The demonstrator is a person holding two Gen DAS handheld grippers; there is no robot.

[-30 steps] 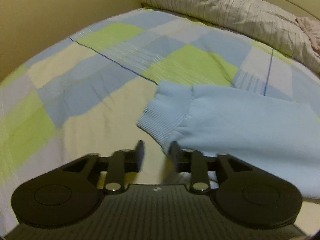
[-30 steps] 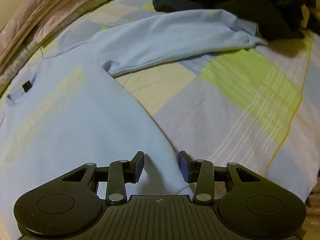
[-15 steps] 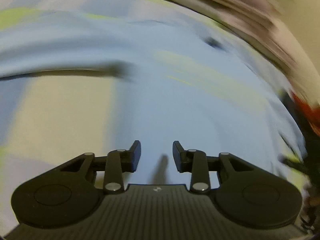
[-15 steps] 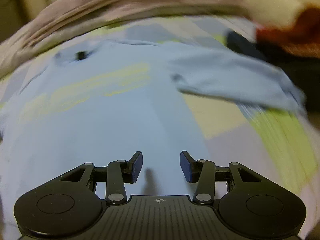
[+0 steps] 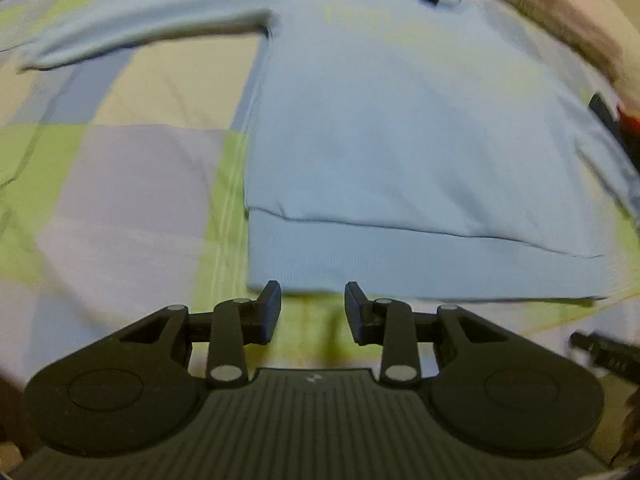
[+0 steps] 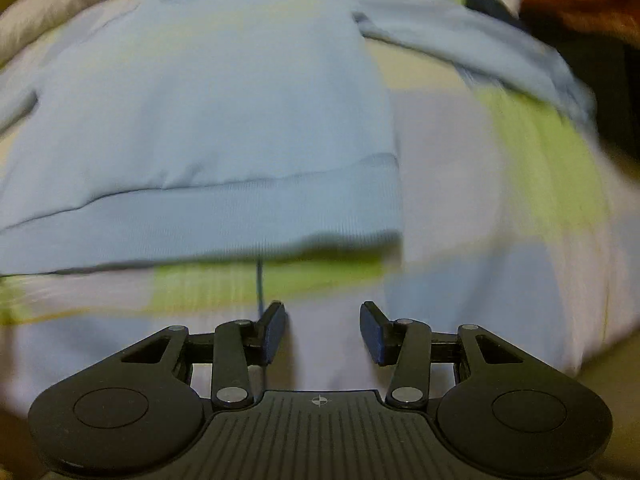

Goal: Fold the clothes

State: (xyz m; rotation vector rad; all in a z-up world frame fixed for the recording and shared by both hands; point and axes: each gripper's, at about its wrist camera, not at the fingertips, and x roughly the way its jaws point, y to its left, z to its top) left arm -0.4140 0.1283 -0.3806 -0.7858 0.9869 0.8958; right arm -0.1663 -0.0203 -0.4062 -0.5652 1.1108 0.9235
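Observation:
A light blue sweatshirt (image 5: 400,120) lies flat on the bed, sleeves spread out, its ribbed hem (image 5: 400,260) nearest me. It also shows in the right wrist view (image 6: 208,112). My left gripper (image 5: 313,314) is open and empty, just short of the hem's left corner. My right gripper (image 6: 323,330) is open and empty, a little back from the hem (image 6: 224,220) near its right corner. The left sleeve (image 5: 140,36) stretches left and the right sleeve (image 6: 472,48) stretches right.
The sweatshirt lies on a checked bedsheet (image 5: 120,184) of green, blue and cream. A grey quilt (image 5: 560,12) runs along the far side. Dark and red clothes (image 6: 592,20) are piled at the far right. The other gripper's tip (image 5: 604,354) shows at the right edge.
Both grippers have swung from the sleeves and the sweatshirt's body back to its hem. Both stay open and empty.

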